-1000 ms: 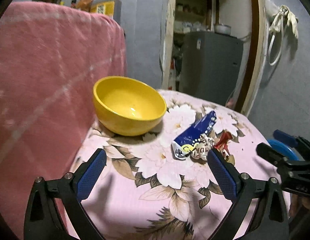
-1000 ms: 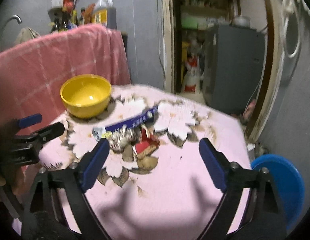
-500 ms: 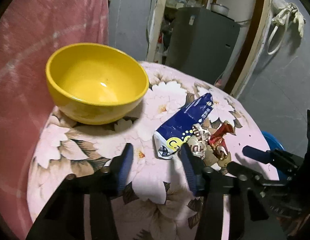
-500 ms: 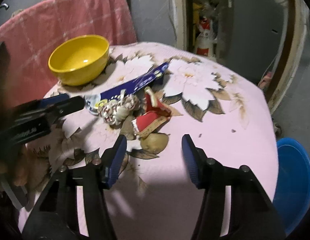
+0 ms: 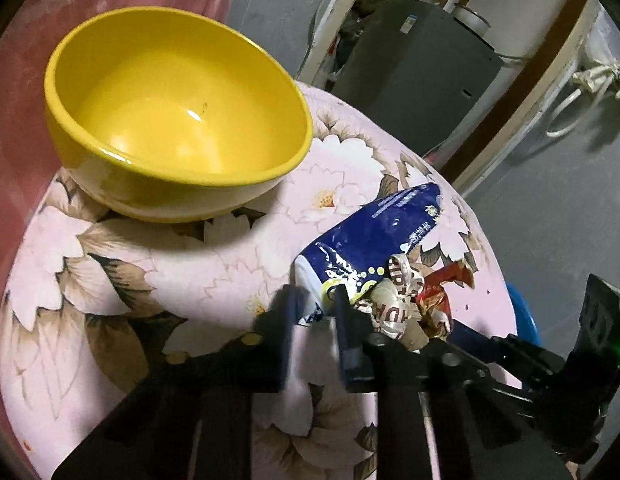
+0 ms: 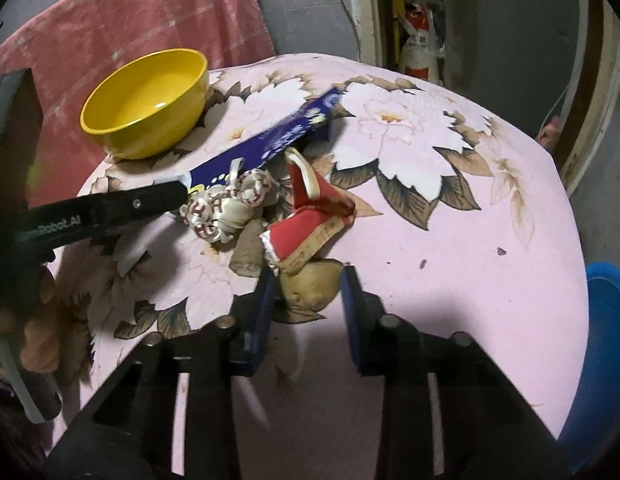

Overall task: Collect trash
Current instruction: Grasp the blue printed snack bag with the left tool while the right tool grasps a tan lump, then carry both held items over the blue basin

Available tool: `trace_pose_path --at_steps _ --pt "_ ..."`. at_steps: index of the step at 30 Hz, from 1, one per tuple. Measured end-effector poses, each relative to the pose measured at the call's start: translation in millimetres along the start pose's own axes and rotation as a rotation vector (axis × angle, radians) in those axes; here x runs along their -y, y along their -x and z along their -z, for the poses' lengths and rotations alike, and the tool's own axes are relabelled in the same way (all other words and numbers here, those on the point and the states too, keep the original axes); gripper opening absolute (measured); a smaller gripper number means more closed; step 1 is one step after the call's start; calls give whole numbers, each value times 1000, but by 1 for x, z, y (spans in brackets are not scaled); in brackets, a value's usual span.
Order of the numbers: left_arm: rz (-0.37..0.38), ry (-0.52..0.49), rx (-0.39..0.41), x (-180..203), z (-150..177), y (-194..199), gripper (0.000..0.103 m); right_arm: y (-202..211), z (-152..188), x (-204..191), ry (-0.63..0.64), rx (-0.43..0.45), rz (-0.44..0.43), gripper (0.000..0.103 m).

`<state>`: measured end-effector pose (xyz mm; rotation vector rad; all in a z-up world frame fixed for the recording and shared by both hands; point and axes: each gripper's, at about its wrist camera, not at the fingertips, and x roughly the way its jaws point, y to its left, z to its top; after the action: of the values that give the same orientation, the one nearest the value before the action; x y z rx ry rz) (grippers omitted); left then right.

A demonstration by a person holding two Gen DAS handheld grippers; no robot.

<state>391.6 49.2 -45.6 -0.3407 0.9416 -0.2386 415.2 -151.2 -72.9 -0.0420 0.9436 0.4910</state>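
Observation:
On the flowered pink tablecloth (image 6: 450, 240) lies a small heap of trash. It holds a long blue wrapper (image 5: 374, 236), a crumpled white ribbon with red letters (image 6: 226, 208), a red wrapper (image 6: 306, 228) and a brown lump (image 6: 310, 292). My left gripper (image 5: 315, 304) is closing and pinches the blue wrapper's white near end between its pads. One of its fingers (image 6: 122, 206) also shows in the right wrist view. My right gripper (image 6: 308, 286) is closing with the brown lump between its fingers, and a thin gap still shows at the left pad.
An empty yellow bowl (image 5: 170, 188) stands at the table's far left, a short way from the heap. A pink towel (image 6: 130, 12) hangs behind it. A blue bin (image 6: 602, 320) sits on the floor past the table's right edge. A hand (image 6: 34, 336) holds the left gripper.
Both grippers have dropped toward the heap and narrowed their jaws from wide open. The left now pinches the blue wrapper's end, and the right frames the brown lump.

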Motion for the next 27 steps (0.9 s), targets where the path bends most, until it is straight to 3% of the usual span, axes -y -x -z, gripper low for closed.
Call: trace_pose_path --at_steps 9,16,27 --pt "-30 16 67 1 10 22 9 7 6 -1 -8 15 -25 45" --pt "-45 15 160 7 33 55 8 35 20 -4 -16 82 -38 45" --pt "-25 -84 375 60 59 106 8 124 36 -10 -13 382 -35 45"
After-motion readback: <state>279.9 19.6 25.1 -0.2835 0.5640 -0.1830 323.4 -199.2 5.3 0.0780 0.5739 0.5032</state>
